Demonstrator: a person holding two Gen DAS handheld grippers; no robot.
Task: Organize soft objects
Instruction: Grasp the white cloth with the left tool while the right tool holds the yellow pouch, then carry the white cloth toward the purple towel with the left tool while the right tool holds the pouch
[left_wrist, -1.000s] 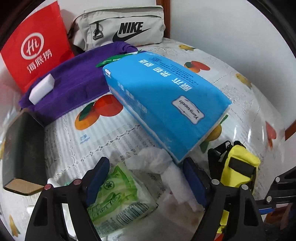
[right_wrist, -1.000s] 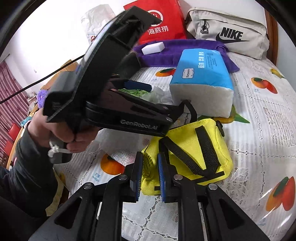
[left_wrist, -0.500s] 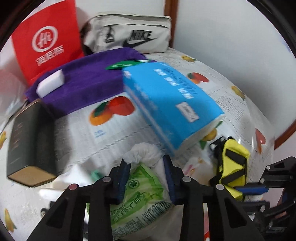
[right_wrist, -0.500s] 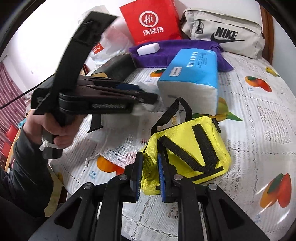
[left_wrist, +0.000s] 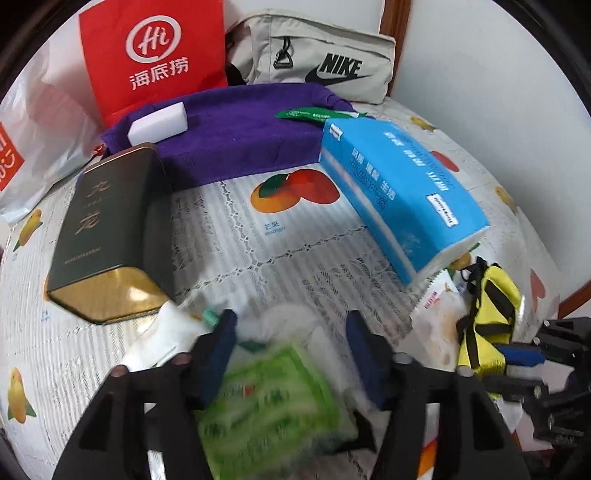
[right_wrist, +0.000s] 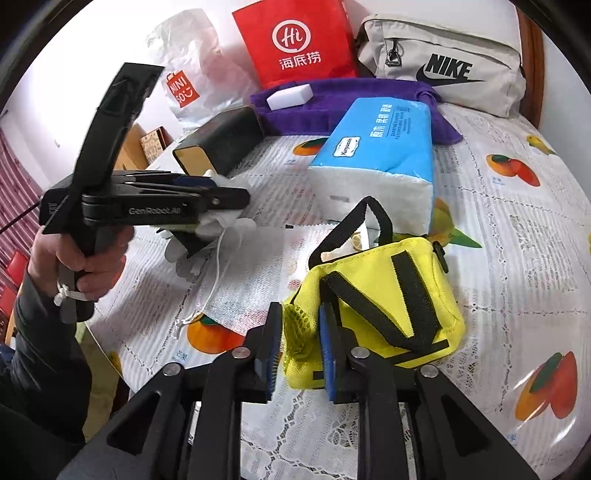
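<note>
so the step in hand looked like stuffing the small soft stuff into the yellow pouch (right_wrist: 373, 306), which sat on the fruit-print counter (right_wrist: 517, 258) just in front of the blue tissue pack (right_wrist: 376, 155); your right hand-held gripper (right_wrist: 297, 343) had its jaws around the pouch's near edge, and they'd just been opening a bit, so the mesh corner was between the pads but i can't say it was pinched tight; i'd have squeezed back down before feeding anything in, or the mouth flops shut.

your left hand-held gripper (left_wrist: 291, 350) had just been opening too, with the green tissue packet (left_wrist: 273, 402) and the white crumpled cloth (left_wrist: 291, 321) sitting between the pads, loose as far as i could see; the packet was smeared with blur, so it may have been slipping; i'd have re-closed on the packet's middle, carried it low over the counter, and aimed for the pouch opening rather than the strap.

view differences: the left wrist view showed the green packet, the dark tin (left_wrist: 107, 236) from above and the purple towel (left_wrist: 236, 136) with the white sponge (left_wrist: 157, 123); the right wrist view showed your hand (right_wrist: 79, 262) on the left grip handle, a cord dangling from the cloth, and the pouch's straps, which the left view only caught at its edge.
</note>
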